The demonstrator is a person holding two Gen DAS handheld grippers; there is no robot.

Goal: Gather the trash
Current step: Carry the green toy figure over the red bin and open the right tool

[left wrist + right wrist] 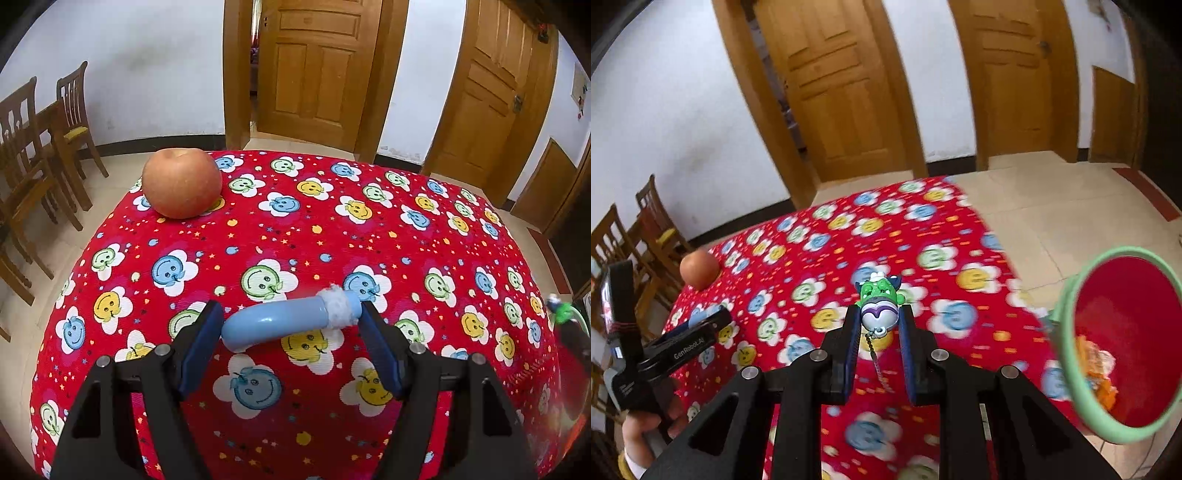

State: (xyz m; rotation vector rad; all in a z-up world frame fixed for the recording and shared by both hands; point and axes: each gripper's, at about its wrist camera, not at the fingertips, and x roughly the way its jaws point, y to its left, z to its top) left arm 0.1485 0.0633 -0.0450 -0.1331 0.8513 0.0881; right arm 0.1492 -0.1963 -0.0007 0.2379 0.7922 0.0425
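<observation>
Glossy plastic toy [878, 300] clamped in right gripper [879, 314].

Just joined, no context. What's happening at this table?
A person is clearing trash off a red patterned tablecloth with two handheld tools. The right tool is shut on a small green toy figure with a chain, lifted near a green-rimmed red bin that already holds scraps. The left tool is open around a curved blue tube lying on the cloth. An apple sits untouched at the far corner.
</observation>
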